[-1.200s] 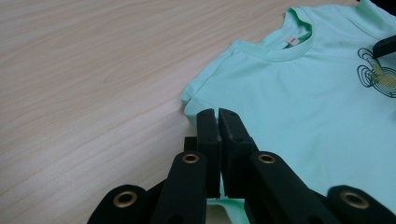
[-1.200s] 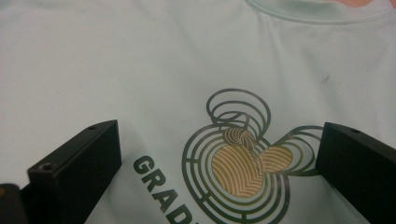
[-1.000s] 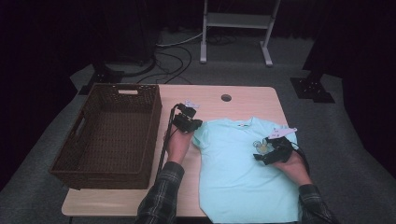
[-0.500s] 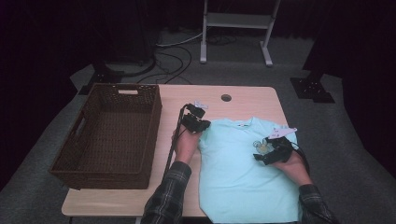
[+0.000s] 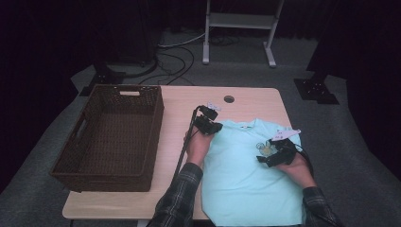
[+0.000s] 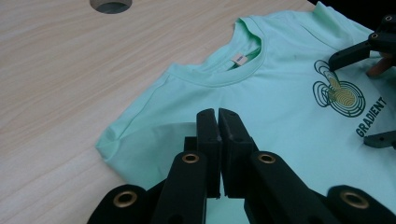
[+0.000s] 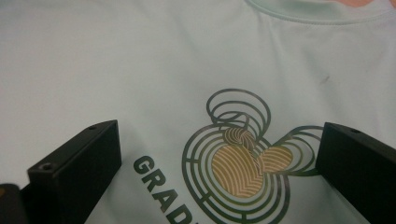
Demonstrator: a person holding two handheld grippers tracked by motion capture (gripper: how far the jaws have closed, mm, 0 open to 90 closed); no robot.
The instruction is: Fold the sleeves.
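1. A pale wood-grain table [image 5: 175, 101] with rounded corners and a round hole [image 5: 229, 99] near its far edge is carrying everything.
2. A dark brown woven basket [image 5: 113, 94], rectangular with a slot handle, is sitting on the table's left half.
3. A mint-green T-shirt [image 5: 246, 184] of smooth knit is lying flat, front up, on the table's right half, its ribbed collar [image 6: 219, 77] pointing to the far edge and its hem hanging off the near one. One sleeve is lying folded in over the body.
4. The left gripper [image 6: 217, 122], matte black with brass rivets, is keeping its jaws pressed together over the folded sleeve; whether cloth is pinched I cannot tell.
5. The right gripper [image 7: 219, 172] is holding its blocky jaws wide apart over the chest print.
6. The print [image 7: 243, 163] is showing dark concentric rings, a tan centre and dark lettering.
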